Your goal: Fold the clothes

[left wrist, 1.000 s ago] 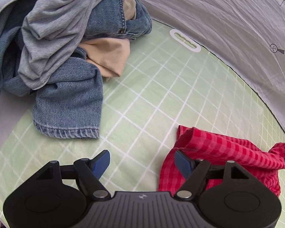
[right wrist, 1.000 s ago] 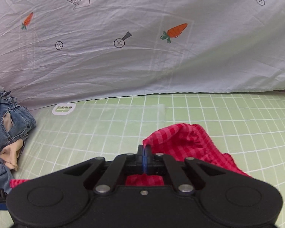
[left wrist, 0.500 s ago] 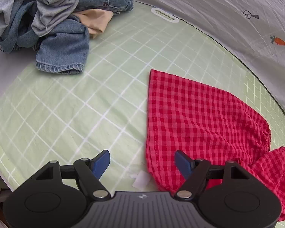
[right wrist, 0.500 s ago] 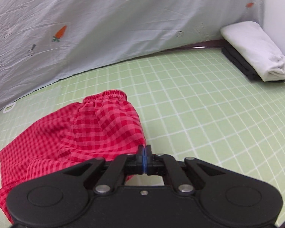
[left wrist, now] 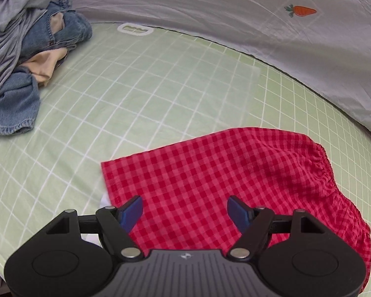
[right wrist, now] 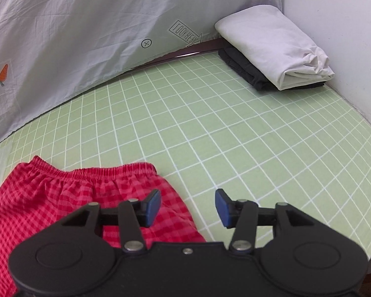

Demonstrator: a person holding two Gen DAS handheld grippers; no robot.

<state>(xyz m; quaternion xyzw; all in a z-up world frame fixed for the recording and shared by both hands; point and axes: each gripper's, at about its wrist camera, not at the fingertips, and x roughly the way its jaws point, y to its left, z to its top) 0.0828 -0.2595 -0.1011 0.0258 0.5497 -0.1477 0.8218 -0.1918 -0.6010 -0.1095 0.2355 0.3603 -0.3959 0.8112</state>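
Lying flat on the green sheet [left wrist: 160, 94], red checked shorts [left wrist: 222, 173] sit beneath both released claws.

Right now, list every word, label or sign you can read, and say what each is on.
"LOOK HERE" in an arrow outline, printed on the grey sheet, appearing mirrored and upside down.
White tag on the green checked bedsheet: marks too blurred to read.
Nothing else is legible.

A bed sheet [right wrist: 210, 123] of pale green with a white grid covers the flat surface. Behind it hangs a wrinkled grey cloth backdrop [left wrist: 210, 12] printed with carrots [left wrist: 301, 11] and small round marks, and a plain white wall [right wrist: 346, 24] closes the right side under even, soft light.
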